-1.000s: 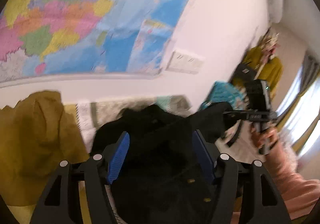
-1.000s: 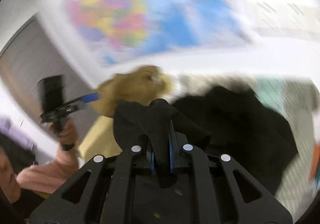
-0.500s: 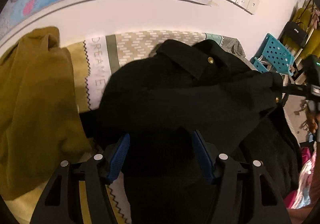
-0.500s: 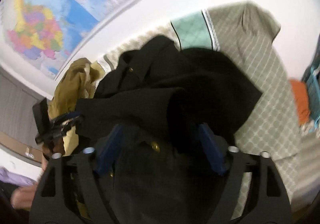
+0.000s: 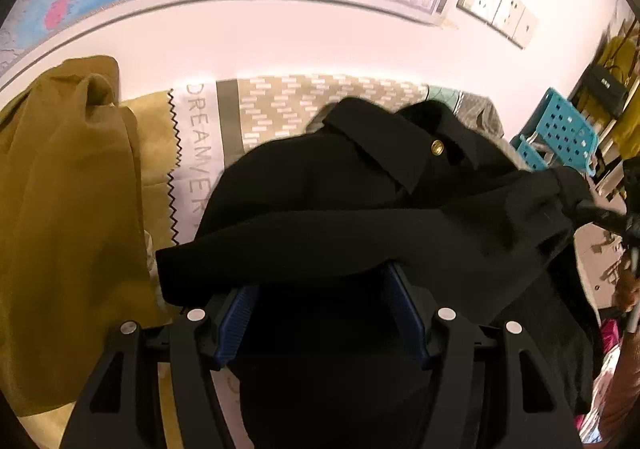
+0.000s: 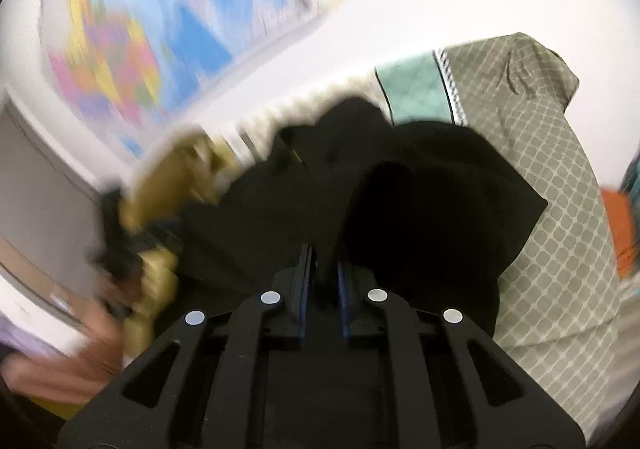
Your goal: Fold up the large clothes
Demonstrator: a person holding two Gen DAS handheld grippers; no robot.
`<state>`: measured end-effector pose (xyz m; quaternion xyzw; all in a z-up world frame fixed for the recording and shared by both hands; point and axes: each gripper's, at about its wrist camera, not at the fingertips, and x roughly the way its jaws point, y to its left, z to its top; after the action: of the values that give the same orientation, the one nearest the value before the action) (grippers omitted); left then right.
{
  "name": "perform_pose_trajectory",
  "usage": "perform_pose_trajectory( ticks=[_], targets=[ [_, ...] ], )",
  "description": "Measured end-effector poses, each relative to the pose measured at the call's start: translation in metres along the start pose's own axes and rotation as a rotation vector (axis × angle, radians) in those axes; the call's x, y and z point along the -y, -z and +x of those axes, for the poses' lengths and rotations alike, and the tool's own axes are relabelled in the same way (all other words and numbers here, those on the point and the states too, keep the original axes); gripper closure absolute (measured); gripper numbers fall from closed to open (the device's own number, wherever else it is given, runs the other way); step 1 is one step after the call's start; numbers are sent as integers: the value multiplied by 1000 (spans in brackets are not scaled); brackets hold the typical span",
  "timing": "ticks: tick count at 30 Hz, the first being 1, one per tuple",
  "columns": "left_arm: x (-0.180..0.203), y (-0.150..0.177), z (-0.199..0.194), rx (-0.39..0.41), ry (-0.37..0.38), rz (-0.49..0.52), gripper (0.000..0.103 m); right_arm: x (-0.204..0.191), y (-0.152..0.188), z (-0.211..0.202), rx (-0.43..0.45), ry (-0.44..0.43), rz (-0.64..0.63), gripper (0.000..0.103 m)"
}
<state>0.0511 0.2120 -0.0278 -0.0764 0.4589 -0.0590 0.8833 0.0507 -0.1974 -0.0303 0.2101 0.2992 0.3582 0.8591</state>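
Note:
A black jacket (image 5: 360,177) with a brass button lies bunched on the patterned bed cover (image 5: 280,105). My left gripper (image 5: 320,277) points down at it, jaws held wide, with a thick fold of the jacket filling the gap and draped over the fingertips. The right gripper (image 6: 322,261) is closing, its blue pads nearly together with a pinch of the jacket (image 6: 440,189) between them. In the left wrist view the right gripper (image 5: 584,205) holds the jacket's far right corner.
A mustard garment (image 5: 68,209) is heaped on the bed to the left of the jacket. A blue perforated crate (image 5: 560,129) stands past the bed's right end. The wall with a map and sockets (image 5: 500,13) runs behind. An orange item (image 6: 620,233) sits at the right edge.
Both grippers came down with the jacket, from facing the wall to facing the bed. The right jaws opened wide half a second ago and are narrow again on the cloth.

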Motion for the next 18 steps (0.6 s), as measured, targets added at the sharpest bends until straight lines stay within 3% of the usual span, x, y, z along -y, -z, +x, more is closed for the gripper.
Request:
perform_pose_trajectory(
  ticks=[2, 4, 9, 12, 14, 18],
  targets=[
    [5, -3, -4, 17, 23, 10, 41, 0, -9, -24, 45, -16, 52, 92],
    [12, -7, -1, 21, 27, 33, 36, 2, -15, -27, 52, 46, 68, 91],
    [23, -10, 28, -12, -27, 55, 33, 25, -17, 15, -11, 201, 63, 84],
    [17, -8, 34, -31, -27, 45, 33, 44, -13, 29, -29, 197, 114, 65],
    [12, -8, 31, -29, -34, 35, 33, 47, -11, 26, -20, 196, 123, 62],
    [7, -6, 14, 0, -33, 25, 33, 22, -8, -13, 108, 255, 40, 46]
  ],
)
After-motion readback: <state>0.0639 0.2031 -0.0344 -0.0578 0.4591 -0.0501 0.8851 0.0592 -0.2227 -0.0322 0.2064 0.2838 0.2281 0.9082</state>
